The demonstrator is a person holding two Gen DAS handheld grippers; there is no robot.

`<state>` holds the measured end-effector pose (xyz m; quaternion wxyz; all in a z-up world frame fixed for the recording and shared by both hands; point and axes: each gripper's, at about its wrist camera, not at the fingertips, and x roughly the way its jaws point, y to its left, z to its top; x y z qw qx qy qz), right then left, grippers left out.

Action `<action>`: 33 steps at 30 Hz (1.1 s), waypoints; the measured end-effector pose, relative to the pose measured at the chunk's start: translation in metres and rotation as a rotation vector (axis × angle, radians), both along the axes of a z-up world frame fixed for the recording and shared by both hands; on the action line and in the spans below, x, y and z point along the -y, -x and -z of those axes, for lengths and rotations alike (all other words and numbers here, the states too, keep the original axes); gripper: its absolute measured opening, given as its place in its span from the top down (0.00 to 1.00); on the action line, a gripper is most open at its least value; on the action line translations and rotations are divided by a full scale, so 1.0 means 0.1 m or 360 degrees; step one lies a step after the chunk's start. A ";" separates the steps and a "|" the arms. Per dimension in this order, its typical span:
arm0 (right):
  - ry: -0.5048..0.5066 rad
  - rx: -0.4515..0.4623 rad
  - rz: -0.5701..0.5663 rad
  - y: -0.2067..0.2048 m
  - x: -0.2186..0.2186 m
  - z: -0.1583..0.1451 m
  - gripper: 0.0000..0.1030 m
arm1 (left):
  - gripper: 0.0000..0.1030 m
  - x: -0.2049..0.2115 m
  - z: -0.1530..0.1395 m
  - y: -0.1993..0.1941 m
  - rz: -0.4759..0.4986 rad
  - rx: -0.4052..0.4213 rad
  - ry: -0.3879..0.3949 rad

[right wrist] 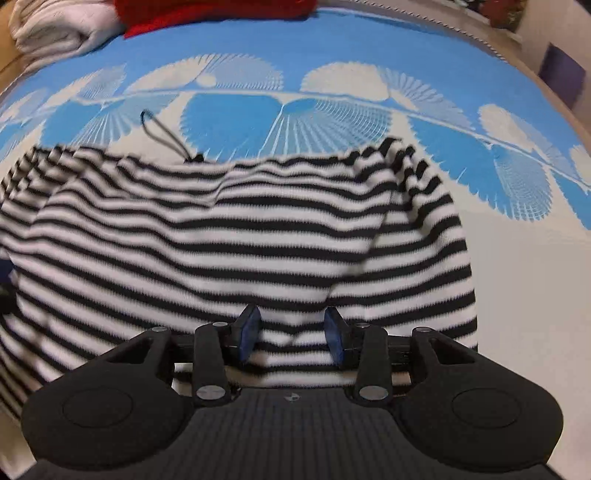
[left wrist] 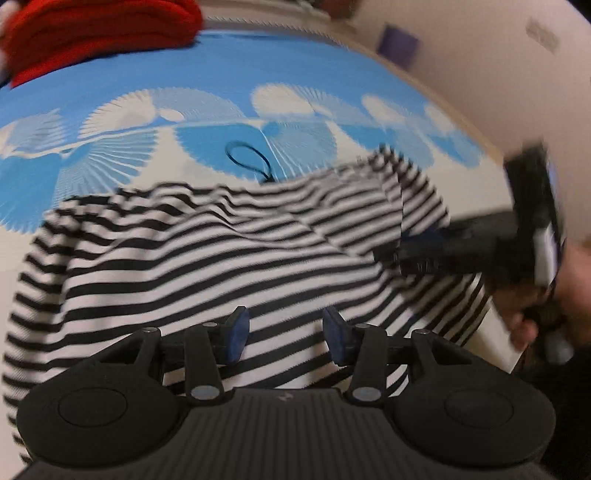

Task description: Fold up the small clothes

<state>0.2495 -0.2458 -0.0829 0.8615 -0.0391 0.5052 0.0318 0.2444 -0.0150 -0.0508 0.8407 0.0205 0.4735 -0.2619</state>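
1. The striped top [left wrist: 221, 258] is spread over the blue and white tabletop [left wrist: 258, 66], in the middle of both views.
2. The left claw [left wrist: 284, 334] and right claw [right wrist: 291, 334] are held apart above it, with nothing gripped.
3. Red cloth [left wrist: 96, 33] is seen at upper left.
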 end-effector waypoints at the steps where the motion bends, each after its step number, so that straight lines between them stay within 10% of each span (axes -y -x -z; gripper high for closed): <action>1: 0.0000 0.0001 0.0008 -0.01 -0.01 0.01 0.61 | 0.53 0.08 0.08 -0.03 0.0012 -0.0006 -0.0091; 4: -0.0015 0.0011 0.0026 0.00 0.00 0.01 0.60 | 0.51 0.15 0.34 -0.17 -0.0099 0.0006 -0.0410; 10: -0.0109 0.0178 0.0159 0.04 0.30 -0.19 0.59 | 0.58 -0.48 0.14 -0.43 -0.0661 -0.0007 -0.0182; 15: -0.0018 -0.0036 0.0234 0.02 0.54 -0.02 0.56 | 0.59 -0.98 0.25 -0.45 -0.0864 -0.0233 -0.0101; 21: -0.0113 0.0050 0.0194 0.28 0.73 -0.27 0.54 | 0.58 -1.08 -0.02 -0.13 -0.0600 -0.0168 0.0055; 25: -0.0020 -0.0222 0.0164 0.40 0.91 -0.03 0.54 | 0.58 -0.93 0.37 -0.03 -0.0377 -0.0323 -0.0368; 31: -0.0136 -0.0104 0.0298 0.58 1.21 -0.19 0.52 | 0.55 -1.20 0.11 0.12 -0.0520 -0.0266 -0.0100; 33: -0.0023 -0.0241 0.0350 0.62 1.27 -0.05 0.51 | 0.55 -1.17 0.24 0.15 -0.0521 -0.0373 -0.0252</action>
